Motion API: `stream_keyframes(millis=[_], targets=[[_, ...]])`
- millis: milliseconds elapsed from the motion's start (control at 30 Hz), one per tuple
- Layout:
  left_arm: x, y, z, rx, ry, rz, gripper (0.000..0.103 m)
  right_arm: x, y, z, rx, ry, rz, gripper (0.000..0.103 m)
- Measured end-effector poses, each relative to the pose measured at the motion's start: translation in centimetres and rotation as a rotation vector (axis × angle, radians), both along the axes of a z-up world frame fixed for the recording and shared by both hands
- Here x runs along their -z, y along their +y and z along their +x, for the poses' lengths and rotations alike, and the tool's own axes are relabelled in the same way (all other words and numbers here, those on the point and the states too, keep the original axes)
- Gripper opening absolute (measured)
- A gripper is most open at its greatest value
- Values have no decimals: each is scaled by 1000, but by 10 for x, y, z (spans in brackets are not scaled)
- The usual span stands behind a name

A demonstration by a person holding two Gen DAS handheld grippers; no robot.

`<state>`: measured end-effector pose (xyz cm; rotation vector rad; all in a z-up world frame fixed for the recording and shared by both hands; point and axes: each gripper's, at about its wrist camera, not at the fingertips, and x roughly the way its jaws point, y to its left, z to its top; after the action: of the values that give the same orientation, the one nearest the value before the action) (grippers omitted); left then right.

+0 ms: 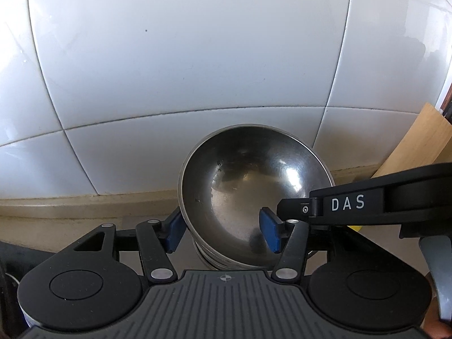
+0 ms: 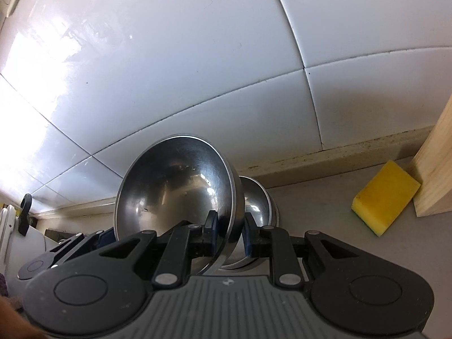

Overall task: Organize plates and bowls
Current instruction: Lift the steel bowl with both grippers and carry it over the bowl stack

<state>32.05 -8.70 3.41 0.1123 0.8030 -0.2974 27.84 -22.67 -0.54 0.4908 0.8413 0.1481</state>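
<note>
The right gripper (image 2: 230,233) pinches the rim of a steel bowl (image 2: 175,186), holding it tilted above a stack of bowls (image 2: 255,200) on the counter (image 2: 325,212) near the white tiled wall (image 2: 197,56). The left gripper (image 1: 223,230) straddles the bowl's near-left rim, jaws spread, pads apparently clear of the metal. A yellow sponge (image 2: 384,195) lies to the right, touching a wooden block (image 2: 436,163).

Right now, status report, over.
Right tongs shut on steel bowl rim, tilted. Left tongs open astride it. Bowl stack underneath; sponge off to side.
</note>
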Motion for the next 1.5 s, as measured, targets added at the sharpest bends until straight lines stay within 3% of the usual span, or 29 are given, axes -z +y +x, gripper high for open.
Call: stream_keyframes(millis=[733,1000,1233,1500], targets=[[53,-8,37,-7,84,14,56,38,10,29,3,89,-24,4],[47,-2,32,-11,86,11,57,42,13,36,-4,93,-30,6],[43,0,28,-16,74,12,66,38,12,31,-6,92,-19,8],[39,4,25,-19,58,8,69,21,15,20,2,70,-54,13]])
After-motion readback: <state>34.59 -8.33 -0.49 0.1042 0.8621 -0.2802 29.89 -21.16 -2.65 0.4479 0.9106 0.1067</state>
